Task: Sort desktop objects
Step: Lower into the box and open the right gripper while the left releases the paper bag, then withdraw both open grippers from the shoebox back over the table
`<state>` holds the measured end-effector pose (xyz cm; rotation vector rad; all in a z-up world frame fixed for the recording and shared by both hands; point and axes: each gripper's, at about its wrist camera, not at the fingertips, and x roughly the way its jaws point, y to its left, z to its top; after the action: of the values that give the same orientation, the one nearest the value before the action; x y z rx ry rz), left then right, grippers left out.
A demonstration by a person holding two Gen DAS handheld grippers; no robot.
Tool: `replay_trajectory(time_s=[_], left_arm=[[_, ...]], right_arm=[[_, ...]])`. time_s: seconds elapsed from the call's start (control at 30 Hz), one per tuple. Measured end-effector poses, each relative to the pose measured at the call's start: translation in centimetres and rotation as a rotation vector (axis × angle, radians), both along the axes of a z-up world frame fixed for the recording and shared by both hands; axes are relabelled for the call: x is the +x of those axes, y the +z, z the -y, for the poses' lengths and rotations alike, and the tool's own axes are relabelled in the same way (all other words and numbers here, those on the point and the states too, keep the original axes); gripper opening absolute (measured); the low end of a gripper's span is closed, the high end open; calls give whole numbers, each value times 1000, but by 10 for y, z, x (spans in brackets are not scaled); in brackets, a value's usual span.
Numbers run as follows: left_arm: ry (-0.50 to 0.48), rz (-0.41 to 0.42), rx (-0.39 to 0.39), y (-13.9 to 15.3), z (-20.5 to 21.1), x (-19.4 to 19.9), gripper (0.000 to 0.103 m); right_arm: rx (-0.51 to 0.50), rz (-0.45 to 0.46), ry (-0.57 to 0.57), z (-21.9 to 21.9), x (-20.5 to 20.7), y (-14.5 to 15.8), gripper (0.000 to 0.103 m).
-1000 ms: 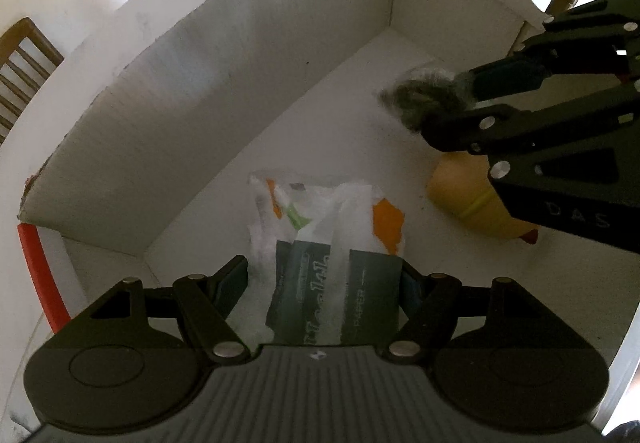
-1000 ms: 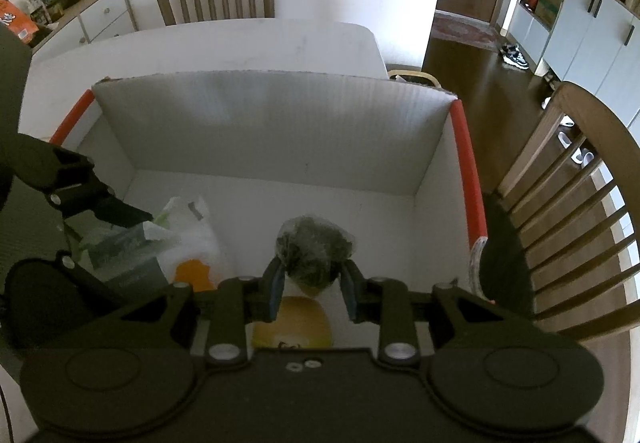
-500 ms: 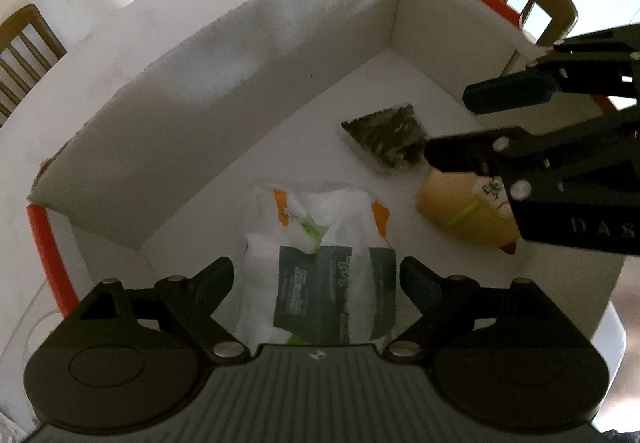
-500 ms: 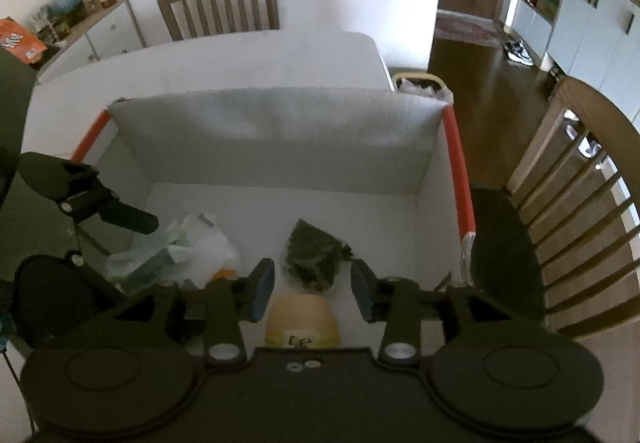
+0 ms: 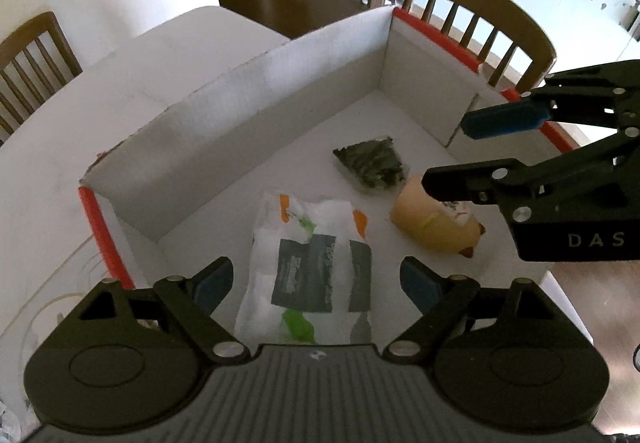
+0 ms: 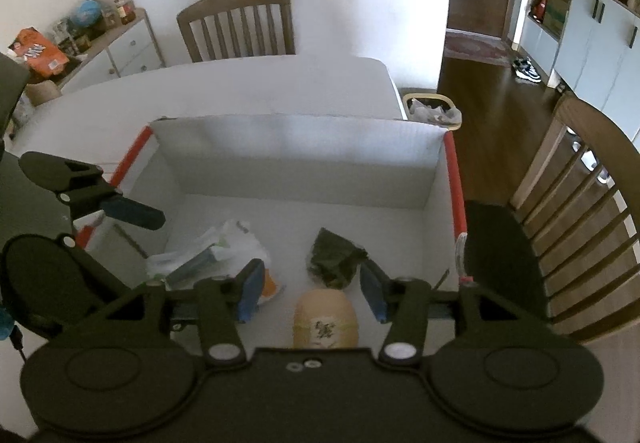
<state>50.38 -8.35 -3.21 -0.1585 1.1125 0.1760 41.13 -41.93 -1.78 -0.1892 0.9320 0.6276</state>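
Both grippers empty above box (image 5: 248, 115): left gripper (image 5: 316, 283) released, right gripper (image 6: 312, 295) jaws opening. Pouch (image 6: 334, 259) at 12 o'clock of bottle (image 6: 325, 317), packet (image 5: 312, 267) at 9; sorted together.

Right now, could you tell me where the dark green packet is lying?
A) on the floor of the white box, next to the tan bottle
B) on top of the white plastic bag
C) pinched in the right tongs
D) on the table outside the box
A: the dark green packet lies on the white box floor beside the tan bottle, clear of the opening right tongs.
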Motion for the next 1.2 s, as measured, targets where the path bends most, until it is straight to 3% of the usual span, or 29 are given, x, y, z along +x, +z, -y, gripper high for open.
replay_trajectory(time_s=[0.27, 0.4, 0.67, 0.77, 0.9, 1.2], left_arm=[[28, 86, 4, 22, 8, -26, 91], [42, 123, -3, 31, 11, -39, 91], [71, 195, -39, 44, 15, -66, 91], [84, 232, -32, 49, 16, -75, 91], [102, 268, -38, 54, 16, -87, 100], [120, 321, -30, 62, 9, -120, 102]], right_arm=[[25, 15, 11, 5, -15, 16, 57], [41, 28, 18, 7, -24, 22, 65], [61, 48, 29, 8, -38, 30, 70], [73, 50, 29, 7, -43, 33, 77], [81, 61, 36, 4, -51, 36, 81], [105, 91, 24, -1, -77, 45, 84]])
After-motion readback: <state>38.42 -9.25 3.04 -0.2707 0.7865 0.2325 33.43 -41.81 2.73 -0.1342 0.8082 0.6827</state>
